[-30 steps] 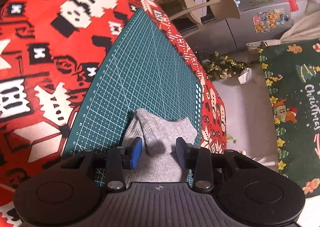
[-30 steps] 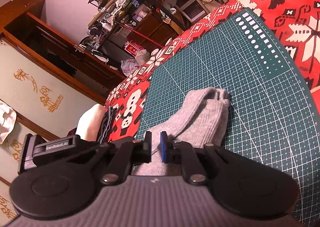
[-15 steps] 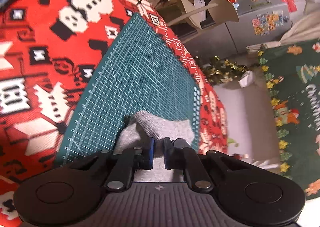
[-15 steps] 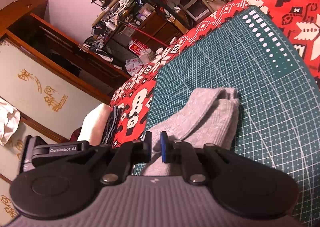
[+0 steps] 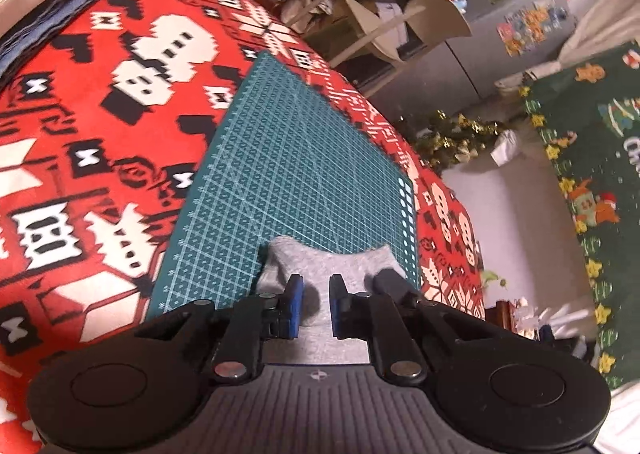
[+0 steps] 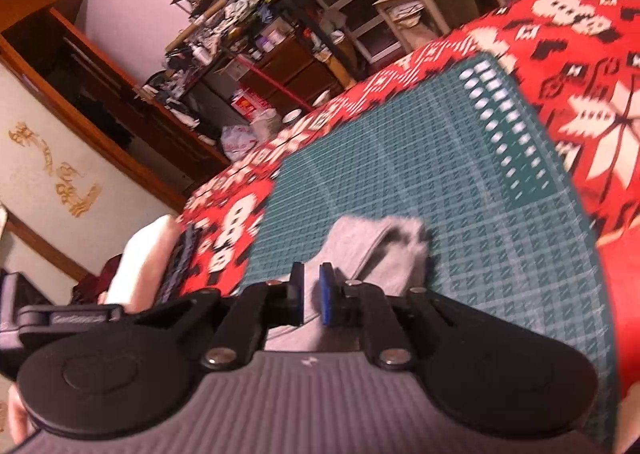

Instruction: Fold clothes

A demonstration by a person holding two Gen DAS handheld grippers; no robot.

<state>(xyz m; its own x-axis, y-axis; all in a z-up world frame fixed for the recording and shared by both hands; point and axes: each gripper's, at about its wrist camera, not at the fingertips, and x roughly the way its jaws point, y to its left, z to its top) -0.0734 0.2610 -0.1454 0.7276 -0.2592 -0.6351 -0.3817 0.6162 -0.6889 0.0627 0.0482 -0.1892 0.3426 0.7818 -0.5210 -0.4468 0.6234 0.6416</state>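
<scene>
A grey ribbed sock (image 5: 332,262) lies on the green cutting mat (image 5: 296,173), which rests on a red patterned blanket (image 5: 100,133). My left gripper (image 5: 315,296) is shut on the sock's near edge, with grey cloth pinched between its blue pads. In the right wrist view the same sock (image 6: 376,250) stretches away over the mat (image 6: 460,181). My right gripper (image 6: 311,290) is shut on its near end. The cloth under both grippers is hidden by their bodies. This view is blurred.
A folded dark blue cloth (image 5: 52,9) and a white bundle (image 6: 140,254) lie at the blanket's edge. The table drops off beyond the mat toward a chair (image 5: 400,25), a fridge (image 5: 520,13), cluttered shelves (image 6: 260,33) and a green Christmas cloth (image 5: 600,173).
The left gripper's jaws have closed from wide apart onto the sock's edge. Both views have tilted, and the sock's near end has bunched and shifted slightly. The right gripper stayed shut.
</scene>
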